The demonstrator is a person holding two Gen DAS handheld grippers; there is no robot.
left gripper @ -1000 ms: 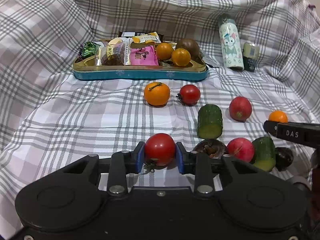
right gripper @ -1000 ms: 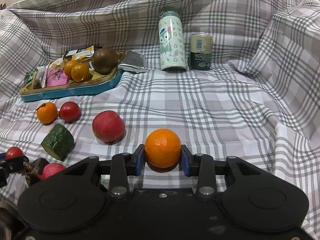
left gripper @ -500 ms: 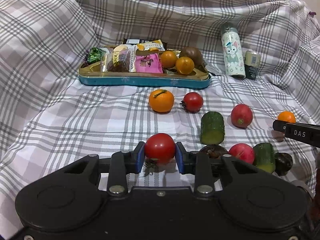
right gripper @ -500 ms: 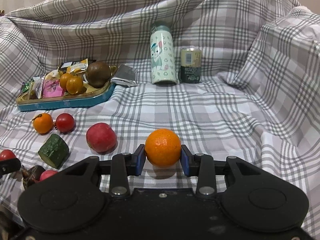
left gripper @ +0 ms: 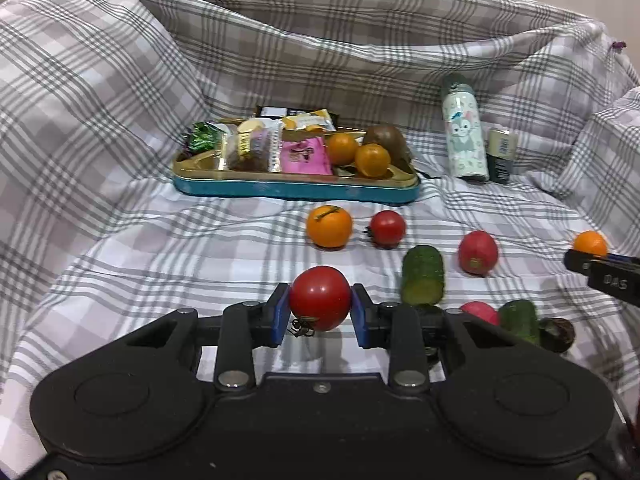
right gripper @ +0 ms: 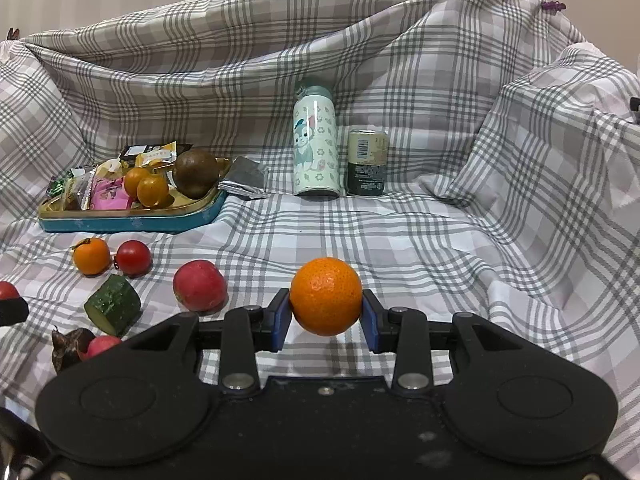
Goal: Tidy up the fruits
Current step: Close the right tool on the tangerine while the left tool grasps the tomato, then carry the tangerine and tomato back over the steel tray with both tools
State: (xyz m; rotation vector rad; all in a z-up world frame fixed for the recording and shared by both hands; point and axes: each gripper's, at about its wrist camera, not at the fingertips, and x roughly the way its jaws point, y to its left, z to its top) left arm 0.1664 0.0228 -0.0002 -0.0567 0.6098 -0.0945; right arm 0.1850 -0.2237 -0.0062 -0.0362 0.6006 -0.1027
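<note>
Both our grippers have risen, left gripper [left gripper: 320,310] clamping a tomato [left gripper: 320,298] nearer the tray [left gripper: 296,191], right gripper [right gripper: 326,318] an orange [right gripper: 326,296] farther away.

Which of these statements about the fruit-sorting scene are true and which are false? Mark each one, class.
1. The left gripper grips a red tomato. True.
2. The right gripper is empty. False: it grips an orange.
3. The blue tray holds snack packets and fruit. True.
4. The cartoon bottle lies on its side. False: it stands upright.
5. A can stands beside the bottle. True.
</note>
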